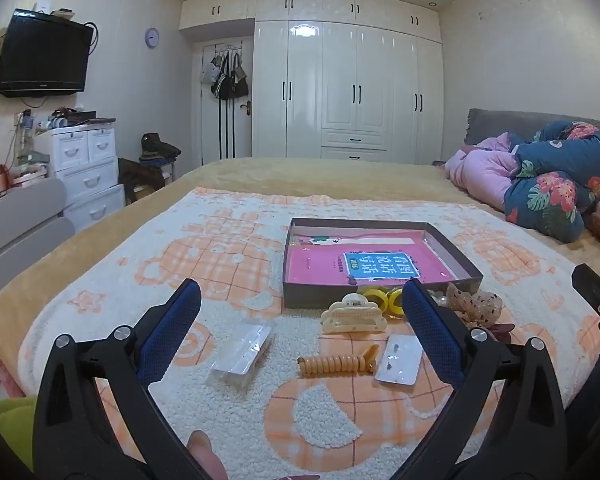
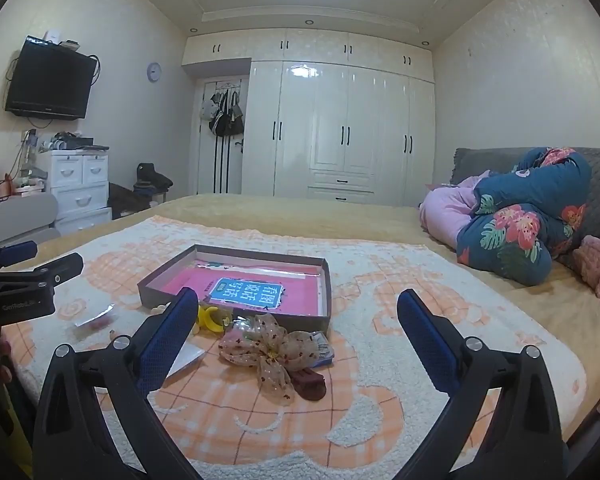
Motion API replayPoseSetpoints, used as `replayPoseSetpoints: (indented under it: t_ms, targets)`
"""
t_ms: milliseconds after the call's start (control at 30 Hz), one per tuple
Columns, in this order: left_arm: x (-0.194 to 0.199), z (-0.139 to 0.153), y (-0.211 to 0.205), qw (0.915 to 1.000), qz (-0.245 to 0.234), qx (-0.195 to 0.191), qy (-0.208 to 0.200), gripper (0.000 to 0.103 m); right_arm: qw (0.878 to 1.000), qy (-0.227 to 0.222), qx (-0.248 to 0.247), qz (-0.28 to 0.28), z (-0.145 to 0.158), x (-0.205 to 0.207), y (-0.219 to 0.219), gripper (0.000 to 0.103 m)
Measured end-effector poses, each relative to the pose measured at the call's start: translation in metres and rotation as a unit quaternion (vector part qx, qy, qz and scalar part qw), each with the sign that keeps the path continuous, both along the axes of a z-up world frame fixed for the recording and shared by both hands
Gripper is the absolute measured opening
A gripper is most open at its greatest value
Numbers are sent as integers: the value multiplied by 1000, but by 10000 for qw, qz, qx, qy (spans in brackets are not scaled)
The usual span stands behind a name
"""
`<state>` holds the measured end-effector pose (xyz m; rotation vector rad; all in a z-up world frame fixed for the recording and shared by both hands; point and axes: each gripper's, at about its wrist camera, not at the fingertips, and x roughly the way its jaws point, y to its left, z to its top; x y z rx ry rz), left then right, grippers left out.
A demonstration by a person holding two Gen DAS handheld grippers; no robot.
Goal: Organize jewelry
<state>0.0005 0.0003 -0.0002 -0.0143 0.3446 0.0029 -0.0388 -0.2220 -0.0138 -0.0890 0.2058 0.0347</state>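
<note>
— Progress first: how much of the sorting looks done?

— None that I can see. Nearest the left tool (image 1: 300, 312), whose blue-padded fingers stand wide apart and hold nothing, three pieces lie loose on the fleecy orange-and-white blanket (image 1: 236, 408): a clear plastic packet (image 1: 242, 354), an amber spiral hair coil (image 1: 338, 365) and a small white earring card (image 1: 398, 359).

— And the right tool?

— The right tool (image 2: 298, 314) is spread just as wide, also empty. Before it lie a sheer beige dotted fabric bow (image 2: 270, 350) on a dark reddish clip (image 2: 309, 386).

— Further off?

— A cream plastic claw clip (image 1: 354, 316), then yellow ring-shaped pieces (image 1: 382, 300) just against the near wall of the shallow grey cardboard tray (image 1: 296, 300). Inside the tray I see only a pink printed sheet with a blue label (image 1: 380, 266); no jewelry.

— So what's left?

— Everything, I'd judge: each piece has yet to be lifted off the bed into the tray.
</note>
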Motion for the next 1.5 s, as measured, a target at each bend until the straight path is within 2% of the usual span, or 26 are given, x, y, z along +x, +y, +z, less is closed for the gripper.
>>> replayPoseSetpoints:
  t_ms: [200,733,1500]
  targets:
    - [0,0,1,10000,-26,11,-24,92,10000,-16,2,20,-2,-3,10,97]
    - [1,0,15,10000,9,26,-10,92,9999,52,96,61,-5,4,-2,97]
    - [3,-4,11,10000,19,49,-25,92,9999,47,97,75,-5,3,-1,97]
